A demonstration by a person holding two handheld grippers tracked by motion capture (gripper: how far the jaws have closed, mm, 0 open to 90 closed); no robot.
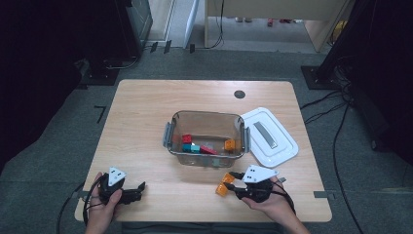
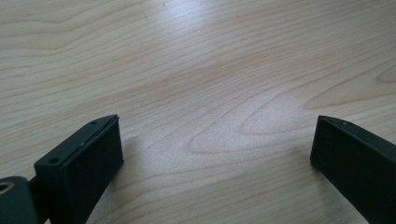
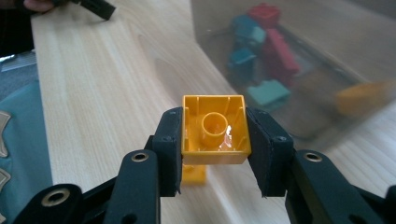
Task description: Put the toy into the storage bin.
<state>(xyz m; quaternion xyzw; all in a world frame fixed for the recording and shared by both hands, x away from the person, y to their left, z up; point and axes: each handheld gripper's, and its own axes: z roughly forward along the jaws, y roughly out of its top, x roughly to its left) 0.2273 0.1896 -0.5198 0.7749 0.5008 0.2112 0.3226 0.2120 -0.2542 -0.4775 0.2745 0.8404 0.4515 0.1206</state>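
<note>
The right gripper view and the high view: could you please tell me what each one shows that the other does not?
Right gripper view: the yellow brick's hollow underside with its round tube, squeezed between the right gripper's jaws, and another yellow piece just below it.

High view: the white lid lying right of the clear bin, the round grommet in the table, and the grey floor.

Both: the held yellow brick, the bin with its red and teal bricks, and the left gripper.
</note>
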